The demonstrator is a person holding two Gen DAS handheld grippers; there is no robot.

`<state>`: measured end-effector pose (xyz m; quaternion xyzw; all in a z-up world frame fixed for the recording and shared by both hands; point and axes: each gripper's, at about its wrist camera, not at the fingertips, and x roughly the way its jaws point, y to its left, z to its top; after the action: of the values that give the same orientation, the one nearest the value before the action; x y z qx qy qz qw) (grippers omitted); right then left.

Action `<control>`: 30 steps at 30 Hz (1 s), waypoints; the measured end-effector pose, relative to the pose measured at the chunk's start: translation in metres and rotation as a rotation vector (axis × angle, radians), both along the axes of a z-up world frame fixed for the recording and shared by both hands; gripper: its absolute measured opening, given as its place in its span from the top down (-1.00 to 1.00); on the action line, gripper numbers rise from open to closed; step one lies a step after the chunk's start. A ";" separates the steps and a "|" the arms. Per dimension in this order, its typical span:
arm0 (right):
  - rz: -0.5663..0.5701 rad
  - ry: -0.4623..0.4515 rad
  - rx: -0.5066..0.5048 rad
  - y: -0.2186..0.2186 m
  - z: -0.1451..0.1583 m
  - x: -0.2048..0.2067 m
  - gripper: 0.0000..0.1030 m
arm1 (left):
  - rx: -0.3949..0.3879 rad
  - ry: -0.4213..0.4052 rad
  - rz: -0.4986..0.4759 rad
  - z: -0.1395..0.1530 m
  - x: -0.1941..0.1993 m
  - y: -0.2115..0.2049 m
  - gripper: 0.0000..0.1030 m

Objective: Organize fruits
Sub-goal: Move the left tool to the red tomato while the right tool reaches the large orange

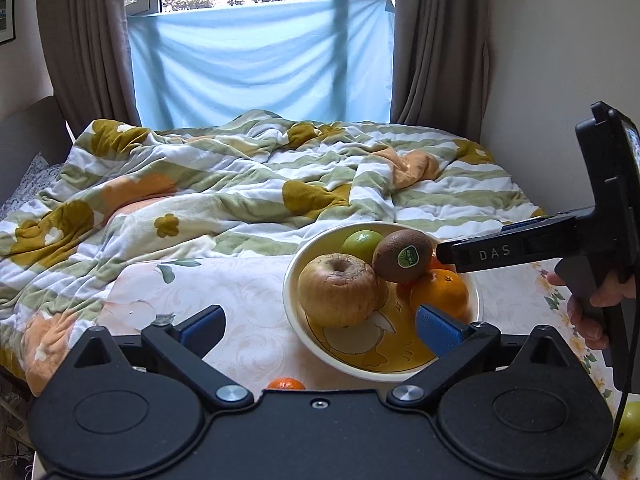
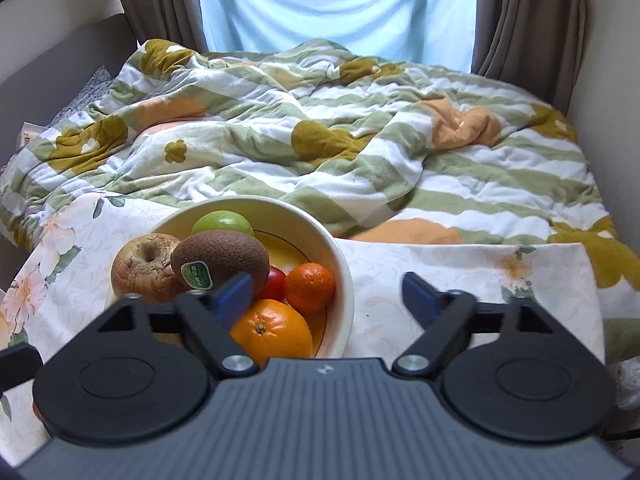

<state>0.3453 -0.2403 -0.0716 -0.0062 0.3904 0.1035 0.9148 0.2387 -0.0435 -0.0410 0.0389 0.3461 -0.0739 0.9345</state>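
Note:
A cream bowl (image 1: 476, 304) (image 2: 344, 276) with a yellow inside stands on a floral tablecloth. It holds a wrinkled apple (image 1: 340, 290) (image 2: 144, 266), a kiwi (image 1: 402, 256) (image 2: 222, 258) with a green sticker, a green fruit (image 1: 362, 242) (image 2: 222, 222), an orange (image 1: 440, 292) (image 2: 272, 332), a mandarin (image 2: 310, 286) and a red fruit (image 2: 274, 284). My left gripper (image 1: 320, 328) is open and empty at the bowl's near left side. My right gripper (image 2: 328, 296) is open and empty over the bowl's right rim; it also shows in the left wrist view (image 1: 440, 253) beside the kiwi.
A small orange fruit (image 1: 286, 384) lies on the cloth just under my left gripper. A green fruit (image 1: 628, 426) lies at the far right of the cloth. A rumpled striped blanket (image 1: 240, 184) (image 2: 320, 140) covers the bed behind the table. Curtains and a wall close the right side.

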 end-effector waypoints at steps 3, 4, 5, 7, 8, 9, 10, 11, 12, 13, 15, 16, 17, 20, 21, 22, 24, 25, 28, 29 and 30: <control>0.006 -0.008 0.003 -0.001 0.005 -0.008 -1.00 | -0.006 0.000 0.002 0.002 -0.005 -0.002 -1.00; 0.008 -0.009 0.003 -0.001 0.007 -0.010 -1.00 | -0.006 -0.001 0.001 0.004 -0.006 -0.003 -1.00; 0.009 -0.013 0.003 -0.001 0.010 -0.013 -1.00 | -0.005 -0.003 0.002 0.006 -0.009 -0.005 -1.00; 0.012 -0.023 0.002 -0.002 0.017 -0.018 -1.00 | -0.005 -0.008 0.005 0.010 -0.014 -0.007 -1.00; 0.013 -0.030 0.000 -0.002 0.022 -0.021 -1.00 | -0.006 -0.011 0.005 0.012 -0.017 -0.008 -1.00; 0.014 -0.037 -0.003 -0.002 0.027 -0.025 -1.00 | -0.008 -0.016 0.008 0.015 -0.020 -0.009 -1.00; 0.014 -0.045 -0.009 -0.003 0.032 -0.029 -1.00 | -0.011 -0.021 0.011 0.018 -0.023 -0.010 -1.00; 0.015 -0.050 -0.015 -0.004 0.037 -0.034 -1.00 | -0.014 -0.027 0.014 0.021 -0.026 -0.010 -1.00; 0.016 -0.055 -0.023 -0.005 0.043 -0.039 -1.00 | -0.018 -0.035 0.017 0.024 -0.031 -0.009 -1.00; 0.017 -0.060 -0.028 -0.007 0.048 -0.045 -1.00 | -0.020 -0.041 0.020 0.028 -0.034 -0.009 -1.00; 0.014 -0.070 -0.031 -0.010 0.059 -0.057 -1.00 | -0.020 -0.062 0.029 0.035 -0.045 -0.008 -1.00; 0.012 -0.076 -0.030 -0.013 0.064 -0.063 -1.00 | -0.018 -0.073 0.034 0.038 -0.050 -0.008 -1.00; 0.010 -0.081 -0.028 -0.015 0.069 -0.069 -1.00 | -0.013 -0.088 0.042 0.042 -0.055 -0.007 -1.00; -0.001 -0.093 -0.024 -0.023 0.083 -0.087 -1.00 | 0.002 -0.134 0.064 0.053 -0.074 -0.006 -1.00; -0.005 -0.094 -0.023 -0.025 0.087 -0.092 -1.00 | 0.005 -0.144 0.072 0.056 -0.079 -0.004 -1.00; -0.007 -0.092 -0.020 -0.027 0.091 -0.099 -1.00 | 0.008 -0.151 0.079 0.059 -0.085 -0.003 -1.00; -0.004 -0.099 -0.010 -0.030 0.098 -0.112 -1.00 | 0.009 -0.162 0.091 0.063 -0.095 0.001 -1.00; -0.003 -0.104 -0.007 -0.031 0.102 -0.119 -1.00 | 0.006 -0.163 0.095 0.064 -0.099 0.003 -1.00; 0.002 -0.116 -0.003 -0.032 0.108 -0.138 -1.00 | 0.011 -0.162 0.106 0.065 -0.110 0.008 -1.00; 0.004 -0.119 -0.003 -0.032 0.109 -0.144 -1.00 | 0.018 -0.161 0.112 0.065 -0.113 0.009 -1.00; 0.006 -0.122 -0.002 -0.033 0.109 -0.151 -1.00 | 0.024 -0.159 0.118 0.064 -0.116 0.011 -1.00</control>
<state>0.1946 -0.2729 0.0375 -0.0147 0.3340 0.1051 0.9366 0.1227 -0.0329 0.0228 0.0353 0.2731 -0.0111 0.9613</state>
